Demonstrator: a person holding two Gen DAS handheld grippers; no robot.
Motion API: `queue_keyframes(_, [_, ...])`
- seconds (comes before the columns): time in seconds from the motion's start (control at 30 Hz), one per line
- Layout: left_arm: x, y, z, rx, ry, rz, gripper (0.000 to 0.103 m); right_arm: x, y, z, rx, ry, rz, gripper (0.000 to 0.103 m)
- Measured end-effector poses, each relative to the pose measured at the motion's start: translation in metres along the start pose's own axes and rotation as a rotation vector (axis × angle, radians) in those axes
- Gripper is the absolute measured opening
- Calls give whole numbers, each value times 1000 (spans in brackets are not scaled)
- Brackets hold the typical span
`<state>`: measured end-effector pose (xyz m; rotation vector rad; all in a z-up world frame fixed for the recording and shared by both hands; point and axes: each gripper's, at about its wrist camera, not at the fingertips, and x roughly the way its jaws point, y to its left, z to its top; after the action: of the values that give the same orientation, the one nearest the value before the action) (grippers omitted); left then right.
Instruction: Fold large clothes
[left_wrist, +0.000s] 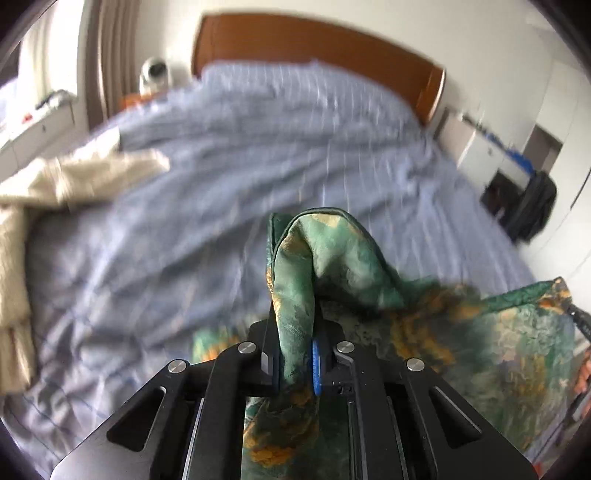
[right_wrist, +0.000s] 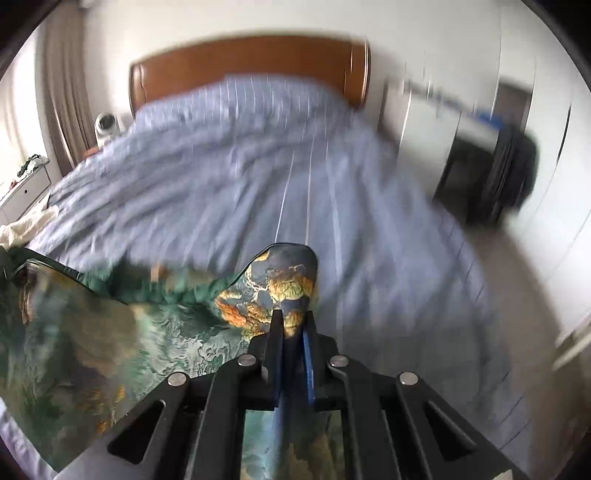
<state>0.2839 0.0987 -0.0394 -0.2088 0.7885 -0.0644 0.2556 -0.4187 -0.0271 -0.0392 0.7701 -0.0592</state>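
Observation:
A green garment with an orange and blue print (left_wrist: 424, 332) hangs stretched between my two grippers above the bed. My left gripper (left_wrist: 294, 325) is shut on one edge of it, and a fold of cloth stands up past the fingertips. The cloth runs off to the right. In the right wrist view my right gripper (right_wrist: 293, 325) is shut on another edge of the garment (right_wrist: 110, 332), which spreads to the left. Both views are blurred by motion.
A bed with a blue striped duvet (left_wrist: 258, 155) fills the space ahead, with a wooden headboard (left_wrist: 314, 40) at the far end. A cream garment (left_wrist: 55, 184) lies on the bed's left side. A white cabinet and dark bag (right_wrist: 509, 173) stand at the right.

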Motion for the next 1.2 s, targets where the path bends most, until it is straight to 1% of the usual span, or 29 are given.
queue_keyframes(0.03, [0, 0, 5, -7, -25, 13, 10, -5, -1, 9, -5, -37, -8, 4])
queue_keyframes(0.07, [6, -1, 5, 2, -44, 45, 10, -7, -1, 16, -5, -62, -11, 4])
queue_keyframes(0.13, [29, -2, -5, 64, -54, 127, 10, 5, 0, 22, -1, -63, -28, 4])
queue_keyframes(0.17, [48, 2, -15, 76, -24, 159, 10, 18, 1, 19, -5, -53, -40, 4])
queue_keyframes(0.2, [67, 9, -27, 68, 18, 173, 10, 30, 1, 13, -4, -31, -49, 4])
queue_keyframes(0.23, [88, 18, -43, 51, 68, 178, 11, 51, 1, 2, 8, 19, -52, 4])
queue_keyframes(0.27, [104, 27, -61, 29, 99, 172, 13, 74, 2, -14, 21, 85, -49, 4])
queue_keyframes(0.3, [112, 33, -71, 1, 100, 151, 14, 90, 2, -31, 24, 137, -45, 4])
queue_keyframes(0.33, [112, 37, -79, -23, 68, 130, 14, 109, 4, -52, 31, 186, -28, 4])
queue_keyframes(0.37, [110, 37, -79, -26, 51, 123, 15, 121, 5, -70, 39, 202, -11, 4])
queue_keyframes(0.4, [113, 37, -77, -24, 56, 116, 15, 124, 6, -80, 50, 179, -17, 5])
queue_keyframes(0.47, [117, 43, -75, -48, 71, 83, 16, 125, 6, -84, 70, 149, -34, 5])
queue_keyframes(0.53, [117, 51, -79, -77, 67, 54, 18, 126, 5, -85, 74, 154, -35, 6])
queue_keyframes(0.67, [115, 50, -83, -77, 42, 44, 18, 126, 4, -87, 75, 139, -46, 6])
queue_keyframes(0.9, [119, 49, -85, -84, 39, 36, 18, 133, 9, -85, 73, 139, -55, 6])
queue_keyframes(1.0, [116, 49, -82, -83, 45, 37, 18, 133, 5, -84, 88, 139, -36, 6])
queue_keyframes(1.03, [111, 48, -80, -81, 51, 38, 21, 131, 3, -83, 101, 138, -22, 6])
queue_keyframes(1.1, [101, 48, -70, -76, 85, 29, 32, 125, -9, -79, 143, 137, 37, 7])
queue_keyframes(1.13, [91, 49, -64, -79, 95, 22, 50, 120, -19, -74, 175, 143, 82, 7])
queue_keyframes(1.17, [77, 49, -57, -79, 80, 19, 66, 113, -29, -67, 205, 141, 107, 18])
queue_keyframes(1.2, [60, 48, -52, -75, 37, 16, 70, 101, -38, -59, 221, 117, 114, 24])
